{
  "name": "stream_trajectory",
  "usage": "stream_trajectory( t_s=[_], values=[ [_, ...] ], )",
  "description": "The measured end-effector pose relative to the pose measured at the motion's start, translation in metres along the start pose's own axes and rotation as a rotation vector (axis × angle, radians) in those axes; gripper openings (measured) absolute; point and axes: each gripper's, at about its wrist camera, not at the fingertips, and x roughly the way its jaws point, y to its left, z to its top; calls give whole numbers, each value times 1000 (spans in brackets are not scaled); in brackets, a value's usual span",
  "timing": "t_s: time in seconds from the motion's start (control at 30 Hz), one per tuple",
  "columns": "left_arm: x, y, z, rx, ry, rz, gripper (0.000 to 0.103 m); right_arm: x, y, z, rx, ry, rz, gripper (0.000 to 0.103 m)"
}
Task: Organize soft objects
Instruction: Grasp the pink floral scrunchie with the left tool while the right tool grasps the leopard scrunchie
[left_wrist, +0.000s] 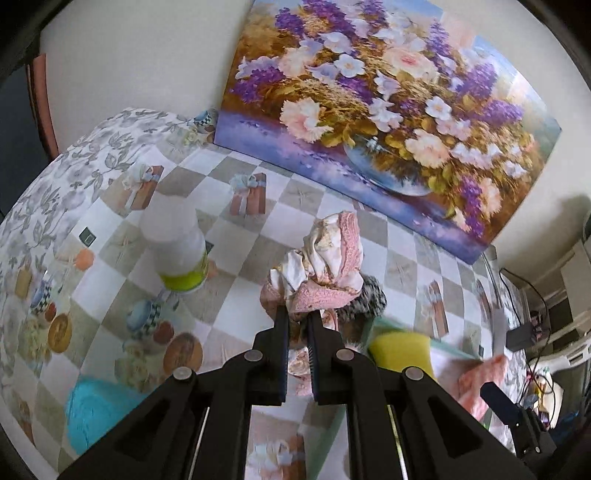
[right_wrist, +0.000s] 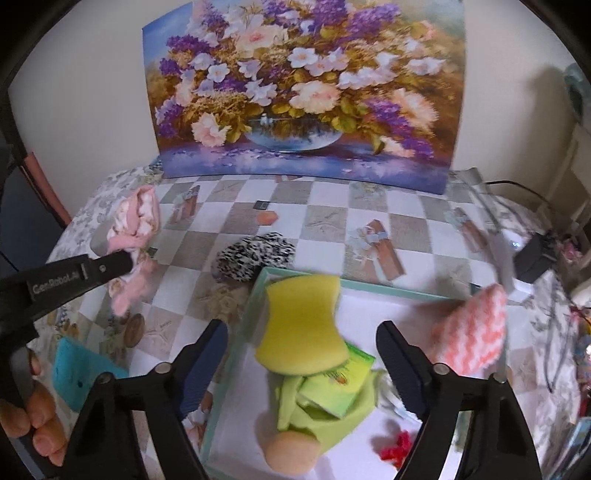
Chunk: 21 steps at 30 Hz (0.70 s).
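My left gripper (left_wrist: 298, 314) is shut on a pink and white cloth (left_wrist: 325, 258) and holds it above the table; it also shows in the right wrist view (right_wrist: 135, 221). My right gripper (right_wrist: 301, 332) is open over a white tray with a teal rim (right_wrist: 388, 290). In the tray lie a yellow sponge (right_wrist: 303, 325), a green cloth (right_wrist: 321, 402), a peach sponge (right_wrist: 293, 450) and a red item (right_wrist: 397, 446). A pink zigzag cloth (right_wrist: 472, 332) rests at the tray's right edge. A black and white fuzzy item (right_wrist: 255, 254) lies behind the tray.
A white bottle with a green base (left_wrist: 181, 251) stands on the checked tablecloth. A turquoise cloth (left_wrist: 92, 410) lies at the near left. A flower painting (right_wrist: 303, 92) leans on the wall behind. Cables and a black box (right_wrist: 535, 254) sit at the right.
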Motion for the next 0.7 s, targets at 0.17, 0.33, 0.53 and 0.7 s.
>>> stream_trajectory(
  t_s=[0.17, 0.33, 0.53, 0.7],
  values=[
    [14, 10, 15, -24, -12, -9, 9, 15, -7, 26, 21, 19, 58, 77],
    [25, 10, 19, 2, -19, -22, 9, 33, -9, 54, 35, 46, 84, 73],
    [26, 18, 22, -3, -18, -27, 9, 66, 18, 69, -39, 107, 90, 63],
    [26, 32, 25, -25, -12, -14, 9, 92, 40, 71, -117, 160, 73, 55]
  ],
)
